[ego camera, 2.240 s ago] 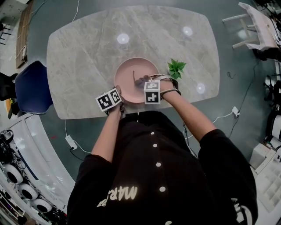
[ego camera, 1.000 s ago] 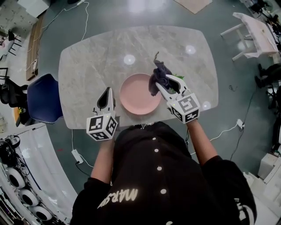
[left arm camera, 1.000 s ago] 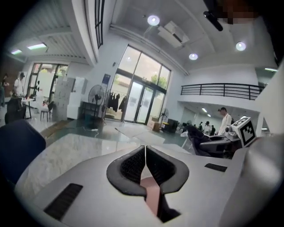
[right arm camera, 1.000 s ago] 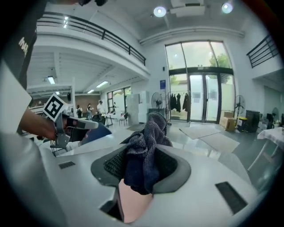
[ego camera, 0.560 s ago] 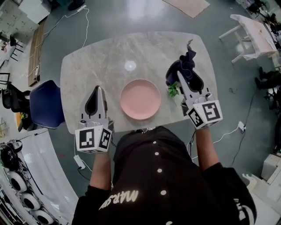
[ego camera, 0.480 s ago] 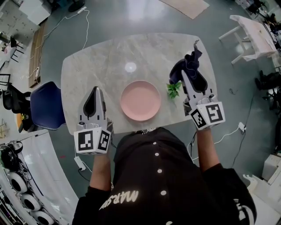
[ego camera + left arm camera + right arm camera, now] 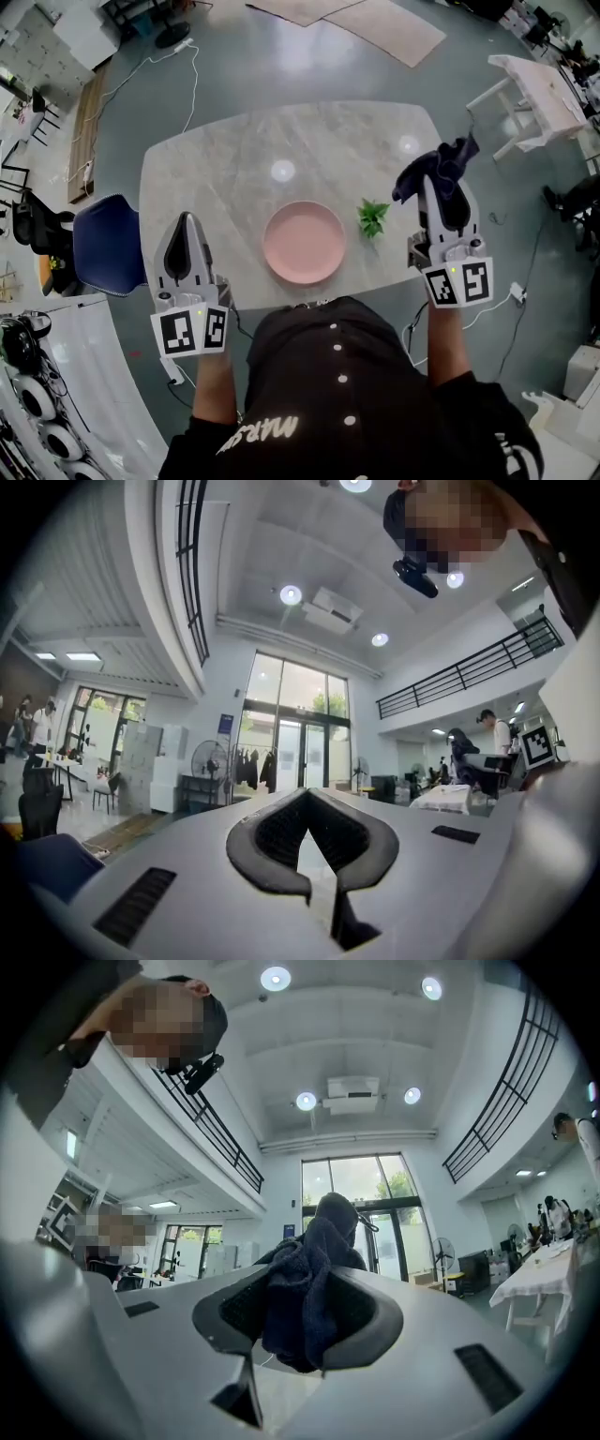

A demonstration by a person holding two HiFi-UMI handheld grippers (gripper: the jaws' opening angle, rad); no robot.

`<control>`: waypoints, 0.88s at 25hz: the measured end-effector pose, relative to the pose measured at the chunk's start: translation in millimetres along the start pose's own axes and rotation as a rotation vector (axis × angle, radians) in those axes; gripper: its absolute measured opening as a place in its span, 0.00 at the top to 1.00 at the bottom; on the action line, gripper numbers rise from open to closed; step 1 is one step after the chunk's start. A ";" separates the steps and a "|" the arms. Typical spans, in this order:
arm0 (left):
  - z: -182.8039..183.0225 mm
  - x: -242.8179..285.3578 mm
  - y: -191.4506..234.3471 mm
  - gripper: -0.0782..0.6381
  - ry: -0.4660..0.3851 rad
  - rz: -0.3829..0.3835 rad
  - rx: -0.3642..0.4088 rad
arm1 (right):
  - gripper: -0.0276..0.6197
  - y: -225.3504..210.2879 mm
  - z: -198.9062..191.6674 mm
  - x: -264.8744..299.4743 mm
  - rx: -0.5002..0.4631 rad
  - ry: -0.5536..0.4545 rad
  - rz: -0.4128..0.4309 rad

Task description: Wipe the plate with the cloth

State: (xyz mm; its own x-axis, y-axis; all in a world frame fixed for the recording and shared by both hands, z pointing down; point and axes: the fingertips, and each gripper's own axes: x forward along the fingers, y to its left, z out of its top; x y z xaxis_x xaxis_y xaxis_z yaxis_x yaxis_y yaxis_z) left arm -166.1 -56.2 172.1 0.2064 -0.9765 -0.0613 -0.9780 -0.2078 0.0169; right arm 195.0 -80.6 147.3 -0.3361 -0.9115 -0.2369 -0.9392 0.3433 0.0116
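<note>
Both grippers have risen off the table and drawn apart since the earlier frames, so the pink plate (image 7: 304, 242) now lies alone at the lower middle of the marble table (image 7: 234, 159), touched by neither. At lower left the left gripper (image 7: 185, 221) has its jaws pressed together on nothing. At the right edge the right gripper (image 7: 442, 187) is clamped on the dark blue cloth (image 7: 434, 167), which bunches up past its tips, well apart from the plate. If more wiping is meant, the cloth probably needs to come down with its loose fold leading, while the closed left jaws steady the near rim. The descent should pass clear of the small green plant sprig (image 7: 373, 217) just right of the plate.
</note>
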 end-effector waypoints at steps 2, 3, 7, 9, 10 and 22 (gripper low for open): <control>3.1 -2.1 4.2 0.87 -0.007 0.007 0.000 | 0.74 -0.5 6.9 -3.3 -0.010 -0.024 0.004; 4.5 -3.1 5.1 0.87 -0.013 0.007 0.001 | 0.74 -1.7 9.9 -5.5 -0.010 -0.034 0.005; 6.1 -4.9 13.0 0.87 -0.024 0.022 0.014 | 0.74 -8.8 12.0 -9.8 -0.008 -0.042 -0.011; 4.0 -6.1 17.6 0.87 -0.020 0.025 0.014 | 0.74 -11.5 8.6 -10.9 -0.004 -0.032 -0.023; 2.9 -6.8 19.4 0.87 -0.017 0.025 0.012 | 0.74 -12.5 7.0 -11.3 0.001 -0.025 -0.027; -13.5 -20.9 30.8 0.87 0.037 0.055 0.029 | 0.74 -20.1 -9.0 -26.5 -0.018 0.030 -0.059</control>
State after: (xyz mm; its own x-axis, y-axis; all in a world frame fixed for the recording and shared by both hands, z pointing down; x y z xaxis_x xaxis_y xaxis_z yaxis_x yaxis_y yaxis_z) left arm -200.2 -42.9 187.4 0.1525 -0.9880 -0.0244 -0.9883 -0.1523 -0.0099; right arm 222.1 -65.4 162.1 -0.2822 -0.9364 -0.2087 -0.9583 0.2853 0.0160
